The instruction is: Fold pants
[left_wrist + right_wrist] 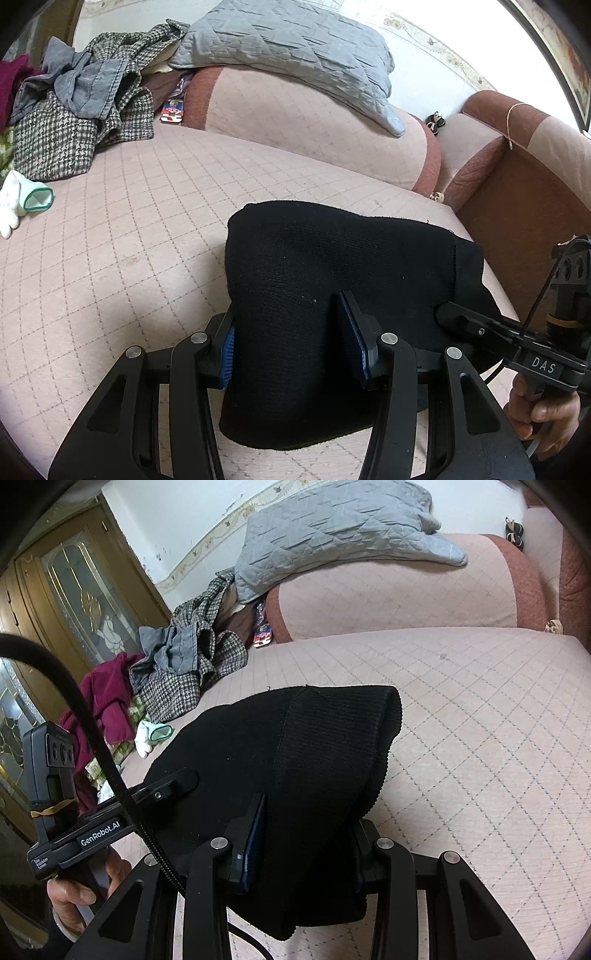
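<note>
The black knit pants (332,266) lie folded in a compact bundle on the pink quilted sofa seat (122,258). My left gripper (291,347) straddles the near left part of the bundle, its blue pads (227,350) pressed against thick fabric on both sides. My right gripper (306,845) grips the near right part of the same pants (325,746), where a ribbed band shows; its right finger is hidden under the cloth. Each gripper shows in the other's view: the right gripper at the right edge (517,332), the left one at the left (110,812).
A pile of clothes (81,99) (houndstooth, grey, maroon) lies at the far left of the seat with a white glove (22,199). A grey quilted cushion (288,48) rests on the backrest. The armrest (517,173) rises to the right. A wooden door (74,590) stands left.
</note>
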